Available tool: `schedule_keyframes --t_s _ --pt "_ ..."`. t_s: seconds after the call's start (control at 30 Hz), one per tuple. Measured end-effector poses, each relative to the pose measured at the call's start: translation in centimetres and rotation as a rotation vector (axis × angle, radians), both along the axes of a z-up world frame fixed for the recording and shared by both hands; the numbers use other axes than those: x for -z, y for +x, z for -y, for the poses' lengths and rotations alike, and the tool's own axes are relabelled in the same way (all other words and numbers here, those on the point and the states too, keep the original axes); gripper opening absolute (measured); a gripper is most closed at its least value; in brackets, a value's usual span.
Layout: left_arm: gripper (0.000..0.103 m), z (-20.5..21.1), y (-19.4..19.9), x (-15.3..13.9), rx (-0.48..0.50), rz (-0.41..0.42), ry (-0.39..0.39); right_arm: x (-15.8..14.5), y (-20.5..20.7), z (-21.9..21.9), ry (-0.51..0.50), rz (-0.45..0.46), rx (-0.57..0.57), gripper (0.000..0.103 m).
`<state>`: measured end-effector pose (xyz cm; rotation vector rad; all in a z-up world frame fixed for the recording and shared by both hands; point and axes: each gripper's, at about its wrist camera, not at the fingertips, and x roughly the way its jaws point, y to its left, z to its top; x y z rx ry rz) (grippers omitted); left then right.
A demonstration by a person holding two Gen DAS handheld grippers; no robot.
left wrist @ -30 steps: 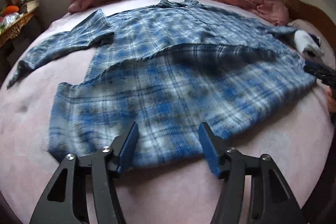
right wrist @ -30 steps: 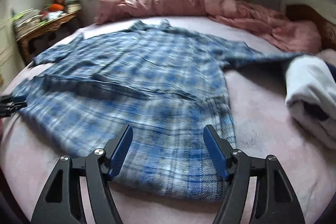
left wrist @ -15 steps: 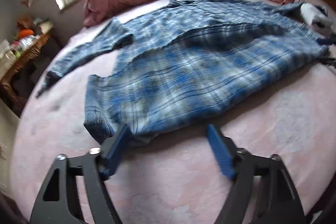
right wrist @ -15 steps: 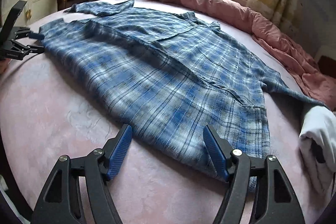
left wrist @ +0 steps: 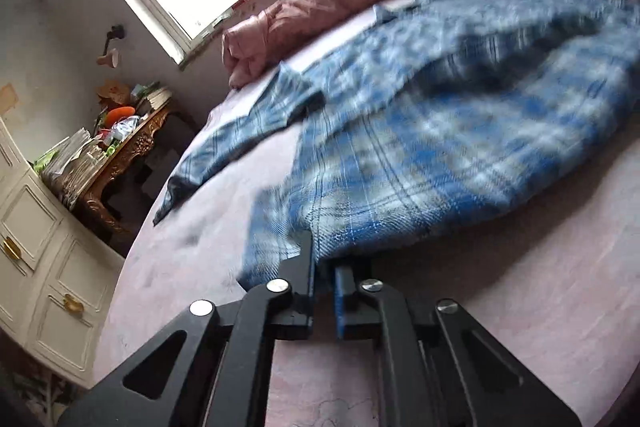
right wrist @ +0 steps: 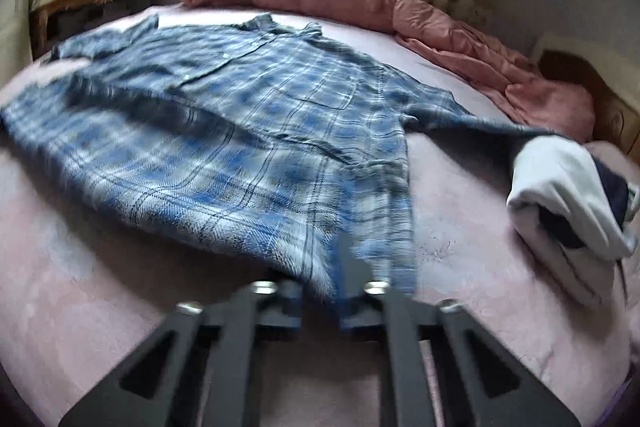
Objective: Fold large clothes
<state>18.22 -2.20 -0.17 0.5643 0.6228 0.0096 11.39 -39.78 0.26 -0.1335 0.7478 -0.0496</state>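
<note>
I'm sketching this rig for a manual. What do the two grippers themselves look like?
Both match: the left gripper and right gripper have black angular frames with triangular cut-outs, round silver pivot bolts and flat blue finger pads. No cables, markings or sleeves show.

Low bedside views, shirt (left wrist: 420,147) shared

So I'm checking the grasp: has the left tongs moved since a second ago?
Yes. The left tongs came forward onto the plaid shirt hem and shut.

Pink bed (right wrist: 100,287) bearing plaid shirt (right wrist: 256,131)
</note>
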Motion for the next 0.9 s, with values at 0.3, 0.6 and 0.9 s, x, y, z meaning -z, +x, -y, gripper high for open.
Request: schedule_keyframes --t_s 0.3,0.6,0.9 --pt "0.005 0.1 10.4 -7.8 -0.026 -0.073 -0.248 -3.6 8.0 1.1 0.005 0.02 0.076 0.006" --pt "0.005 0.5 19.6 -5.0 -0.133 -0.152 -0.264 -3.0 16.3 1.6 -0.024 0.001 0.142 0.006" --pt "0.005 -0.5 21.4 -1.5 -0.119 -0.158 -0.421 0.3 19.0 2.6 0.016 -0.031 0.147 0.006"
